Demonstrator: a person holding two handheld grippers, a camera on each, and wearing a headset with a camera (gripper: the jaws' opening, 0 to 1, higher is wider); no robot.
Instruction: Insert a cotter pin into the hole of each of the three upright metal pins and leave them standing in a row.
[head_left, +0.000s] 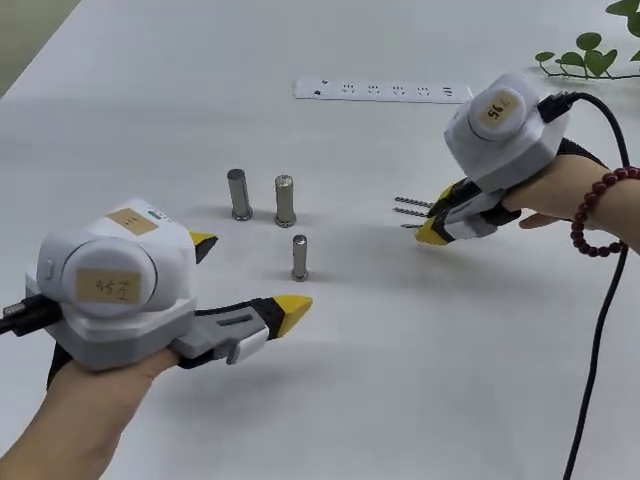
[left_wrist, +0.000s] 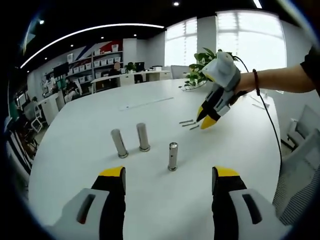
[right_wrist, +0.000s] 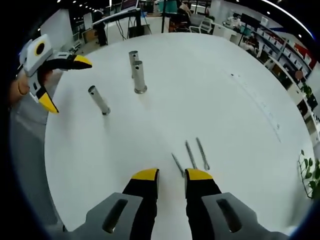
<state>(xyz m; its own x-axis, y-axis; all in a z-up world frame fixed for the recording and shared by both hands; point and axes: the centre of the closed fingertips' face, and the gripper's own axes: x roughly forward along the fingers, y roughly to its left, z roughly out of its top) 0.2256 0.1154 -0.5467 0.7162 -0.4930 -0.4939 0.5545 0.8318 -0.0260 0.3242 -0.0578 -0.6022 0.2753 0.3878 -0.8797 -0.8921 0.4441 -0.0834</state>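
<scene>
Your right claw (right_wrist: 171, 175) is nearly closed and empty, just behind the three cotter pins (right_wrist: 191, 155) lying side by side on the bench (head_left: 400, 380). They are thin, flat and close together, so closing here could pinch two at once or skid them away. Your left claw (head_left: 248, 272) is wide and empty near the front metal pin (head_left: 299, 257), which stands apart from the back pair (head_left: 285, 200). Push a cotter pin in sideways without steadying that upright and it will likely topple.
</scene>
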